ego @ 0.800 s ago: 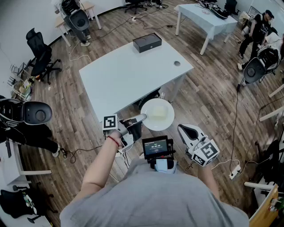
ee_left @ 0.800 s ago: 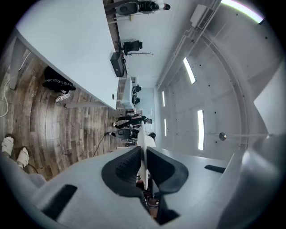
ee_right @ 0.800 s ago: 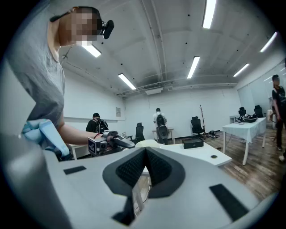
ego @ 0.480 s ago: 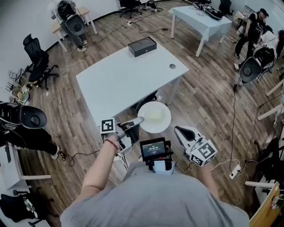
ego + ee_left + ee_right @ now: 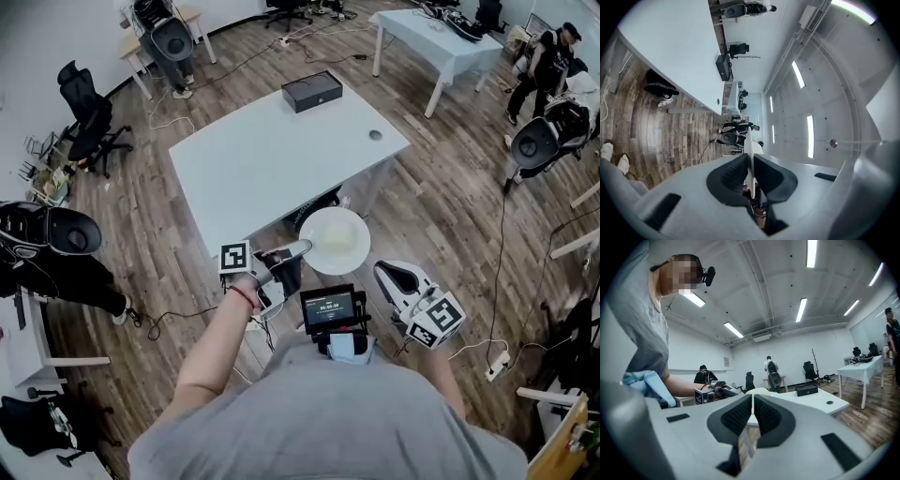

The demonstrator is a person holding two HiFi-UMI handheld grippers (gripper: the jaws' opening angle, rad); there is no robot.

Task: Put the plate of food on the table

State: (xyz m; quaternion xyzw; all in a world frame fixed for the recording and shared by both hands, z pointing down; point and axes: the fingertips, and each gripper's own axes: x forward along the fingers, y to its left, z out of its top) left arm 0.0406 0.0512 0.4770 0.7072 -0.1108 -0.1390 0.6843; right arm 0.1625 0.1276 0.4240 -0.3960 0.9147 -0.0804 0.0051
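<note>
The left gripper (image 5: 298, 248) pinched the near-left rim of the round white plate (image 5: 356, 258), which was held in the air just short of the white counter's (image 5: 272, 159) near edge. Best practice: keep the plate level, carry it over the counter, and lower it flat before release. The right gripper (image 5: 384, 273), jaws pressed together and empty, hung near-right of the plate.

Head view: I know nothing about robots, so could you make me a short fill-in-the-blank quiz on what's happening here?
1. The left claw is shut on the rim of a white ____.
2. The plate is up in the air, not yet resting on the white ____.
3. At the far end of the table sits a ____ box.
4. The right claw is shut and holds ____.

Missing words: plate; table; black; nothing.
</note>
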